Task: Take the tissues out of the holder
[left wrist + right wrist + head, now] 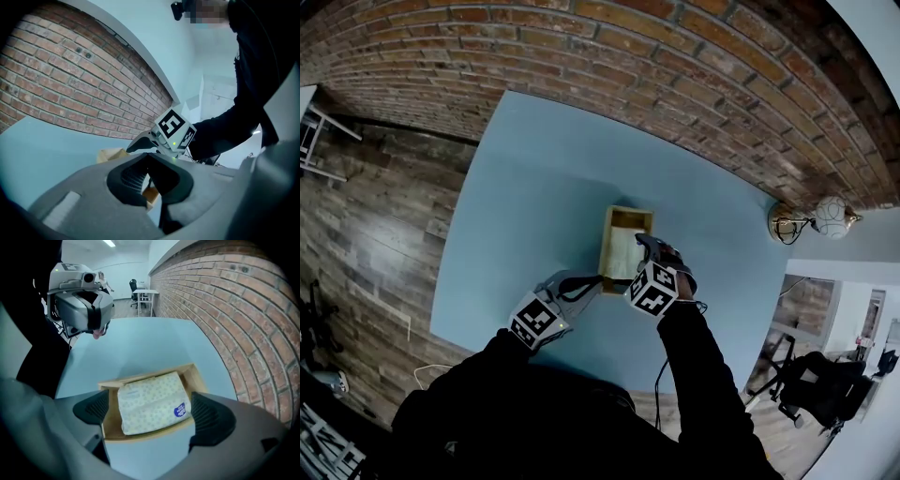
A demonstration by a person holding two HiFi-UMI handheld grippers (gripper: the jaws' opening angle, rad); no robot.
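Reach step: right gripper (pixel 152 414) hangs wide open & empty over tissue pack (pixel 147 399) in holder (pixel 150 373), left gripper (pixel 149 180) near-shut, empty; next, prob. drop & pinch pack's 2 sides.

No wording can be read anywhere: the round blue label (pixel 180 410) at the lower right corner of the tissue pack (pixel 150 401) in the holder (pixel 146 376), mid-frame in the right gripper view, carries white print too small to make out, and the marker cubes (pixel 653 289) show only black-and-white square patterns.
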